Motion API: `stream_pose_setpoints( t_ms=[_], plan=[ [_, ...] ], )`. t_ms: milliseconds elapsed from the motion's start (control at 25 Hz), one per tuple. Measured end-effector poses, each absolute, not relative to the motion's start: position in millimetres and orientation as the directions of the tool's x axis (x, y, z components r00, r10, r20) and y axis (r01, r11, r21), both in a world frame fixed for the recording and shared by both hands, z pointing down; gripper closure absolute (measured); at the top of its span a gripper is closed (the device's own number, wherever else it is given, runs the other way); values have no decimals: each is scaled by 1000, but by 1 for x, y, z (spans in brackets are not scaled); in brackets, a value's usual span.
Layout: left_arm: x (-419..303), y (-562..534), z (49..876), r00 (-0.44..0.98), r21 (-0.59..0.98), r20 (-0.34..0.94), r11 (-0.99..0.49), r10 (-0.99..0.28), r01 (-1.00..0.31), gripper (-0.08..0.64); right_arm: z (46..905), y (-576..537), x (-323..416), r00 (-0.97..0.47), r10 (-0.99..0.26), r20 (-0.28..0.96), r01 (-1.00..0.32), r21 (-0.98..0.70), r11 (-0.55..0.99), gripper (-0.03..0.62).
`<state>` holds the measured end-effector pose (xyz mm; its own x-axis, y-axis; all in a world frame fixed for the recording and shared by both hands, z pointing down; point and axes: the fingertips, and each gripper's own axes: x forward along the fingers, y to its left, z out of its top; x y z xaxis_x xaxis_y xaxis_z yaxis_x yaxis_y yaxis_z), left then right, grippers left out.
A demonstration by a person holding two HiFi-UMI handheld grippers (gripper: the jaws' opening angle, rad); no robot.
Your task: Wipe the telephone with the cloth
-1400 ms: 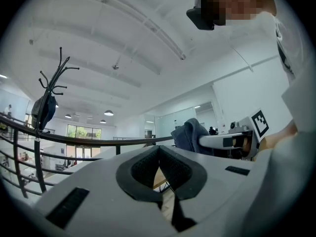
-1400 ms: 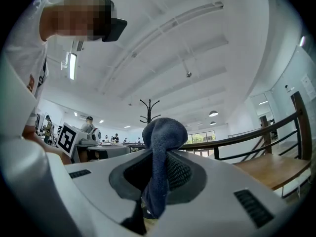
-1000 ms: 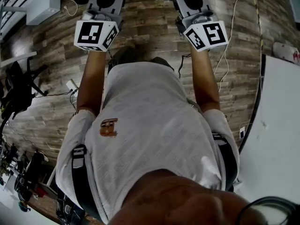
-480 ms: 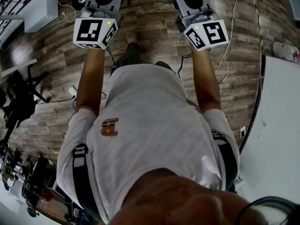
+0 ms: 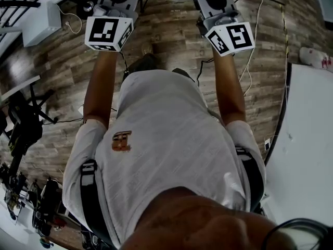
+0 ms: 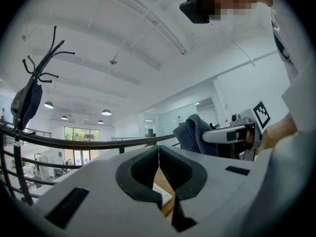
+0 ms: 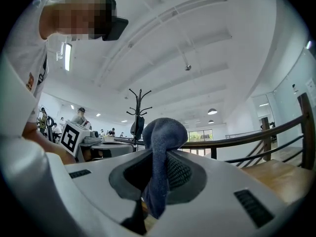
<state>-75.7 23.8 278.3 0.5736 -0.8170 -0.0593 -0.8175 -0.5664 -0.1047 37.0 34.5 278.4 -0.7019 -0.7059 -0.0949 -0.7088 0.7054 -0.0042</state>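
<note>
While both arms stretch straight out in front of the person, the left claw (image 6: 158, 154) is pinched fully together with nothing in it, its two dark pads meeting along a thin line; through the little gap under them you can just make out a bit of wood and something white, can't tell what that is; the right claw (image 7: 157, 159) is clamped on the cloth (image 7: 165, 132), a blue-grey rag that bulges up in a rounded lump above the pads and hangs down in a strip below them; so the cloth is up in the air, held in that claw; the left gripper view catches the same rag off to the right, sticking out past the other claw; both claws point level and sit side by side, well apart, over a wood-plank floor (image 5: 171, 40); there's a white tabletop (image 5: 312, 139) at the right edge of the head view; a coat rack (image 7: 139, 100) and a dark railing (image 7: 247, 138) show behind the cloth; the person wears a light shirt (image 5: 166, 139).
</note>
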Motion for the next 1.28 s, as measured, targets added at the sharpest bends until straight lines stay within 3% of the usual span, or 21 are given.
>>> stream_pose_setpoints(
  t_ms=[520,1280],
  plan=[
    [-128,-101,312,612,-99,22,-611,-790,-785,540,286,-81,-15,-659,-749,-60,-751,6,660,520],
    [-110,-196,341,566,-44,161,-578,-809,-815,514,303,-187,5,-686,-727,-22,-726,-28,687,520]
  ],
)
